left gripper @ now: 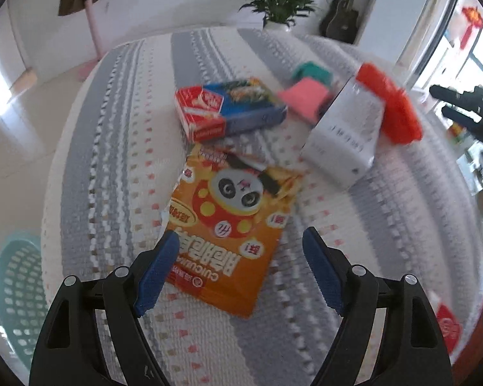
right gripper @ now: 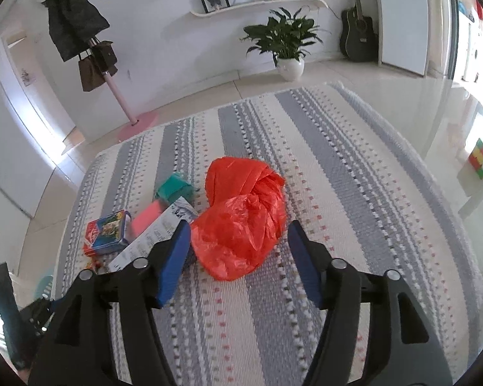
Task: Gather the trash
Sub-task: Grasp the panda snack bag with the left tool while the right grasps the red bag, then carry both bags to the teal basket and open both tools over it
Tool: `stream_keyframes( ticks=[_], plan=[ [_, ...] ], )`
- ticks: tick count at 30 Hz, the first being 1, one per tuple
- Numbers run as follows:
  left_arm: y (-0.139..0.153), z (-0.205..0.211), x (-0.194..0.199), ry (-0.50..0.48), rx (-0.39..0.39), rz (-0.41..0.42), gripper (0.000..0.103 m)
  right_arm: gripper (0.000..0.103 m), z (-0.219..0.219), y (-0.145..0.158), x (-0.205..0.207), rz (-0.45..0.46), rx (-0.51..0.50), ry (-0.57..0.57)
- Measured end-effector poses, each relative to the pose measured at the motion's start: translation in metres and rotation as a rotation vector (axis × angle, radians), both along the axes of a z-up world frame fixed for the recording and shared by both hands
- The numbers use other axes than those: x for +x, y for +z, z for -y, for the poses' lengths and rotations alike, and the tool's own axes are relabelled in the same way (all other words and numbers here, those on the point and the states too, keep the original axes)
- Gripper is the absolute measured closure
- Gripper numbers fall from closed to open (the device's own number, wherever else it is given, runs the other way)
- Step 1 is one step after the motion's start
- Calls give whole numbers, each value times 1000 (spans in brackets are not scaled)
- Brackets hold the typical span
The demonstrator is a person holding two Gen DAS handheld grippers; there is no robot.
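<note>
Striped rug [right gripper: 354,167] underneath, all trash lying on it in one loose cluster.

Red bag [right gripper: 241,222]: crumpled, biggest item, straight ahead of right gripper [right gripper: 238,251], between the spread fingers and slightly beyond the tips; long axis roughly along the approach line. Fingers wide apart, nothing held. Contact with left pad not resolvable. Judged: right side nearer the bag, a short forward push before closing.

Orange snack pack [left gripper: 232,241]: flat on rug, long axis running away from left gripper [left gripper: 241,257], near end lying between the fingers, toward the left pad [left gripper: 157,273]. Fingers wide apart, empty. Judged: left side nearer the pack; flat foil likely hard to pinch from above.

White carton [left gripper: 341,132]: tilted, right of pack, blurred; bag partly behind it in left view.

Blue-red box [left gripper: 232,109] beyond the pack; pink block [left gripper: 306,99] and teal block [left gripper: 312,70] behind, blurred, partly hidden.

Green basket [left gripper: 19,289] at lower left, off the rug, cut by frame edge; possibly the bin, unconfirmed.
</note>
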State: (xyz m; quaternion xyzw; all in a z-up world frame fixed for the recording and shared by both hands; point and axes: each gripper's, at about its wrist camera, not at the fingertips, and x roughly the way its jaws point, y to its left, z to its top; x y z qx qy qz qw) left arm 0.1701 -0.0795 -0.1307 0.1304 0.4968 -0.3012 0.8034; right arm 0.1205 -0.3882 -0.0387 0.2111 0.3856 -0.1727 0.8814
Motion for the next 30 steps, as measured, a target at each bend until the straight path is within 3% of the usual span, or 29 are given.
stream_keyframes(
  ticks=[4, 9, 16, 18, 20, 23, 26, 30],
  plan=[
    [-4, 5, -2, -18, 34, 21, 16, 39, -1, -9, 17, -19, -8, 9],
    [-5, 8, -3, -24, 73, 52, 20, 39, -1, -27, 37, -53, 9, 10],
    [0, 3, 2, -22, 58, 60, 45, 40, 0, -47, 48, -77, 43, 7],
    [2, 2, 2, -17, 50, 64, 53, 44, 2, -51, 48, -66, 57, -1],
    [4, 1, 3, -22, 26, 55, 72, 51, 5, -51, 48, -54, 77, 0],
    [7, 4, -1, -38, 12, 52, 85, 64, 8, -50, 47, -47, 92, 4],
    [11, 6, -6, -53, 17, 70, 94, 73, 10, -48, 44, -48, 96, 4],
    [23, -1, -12, -48, -22, 92, 98, 80, 12, -46, 38, -34, 110, 10]
  ],
)
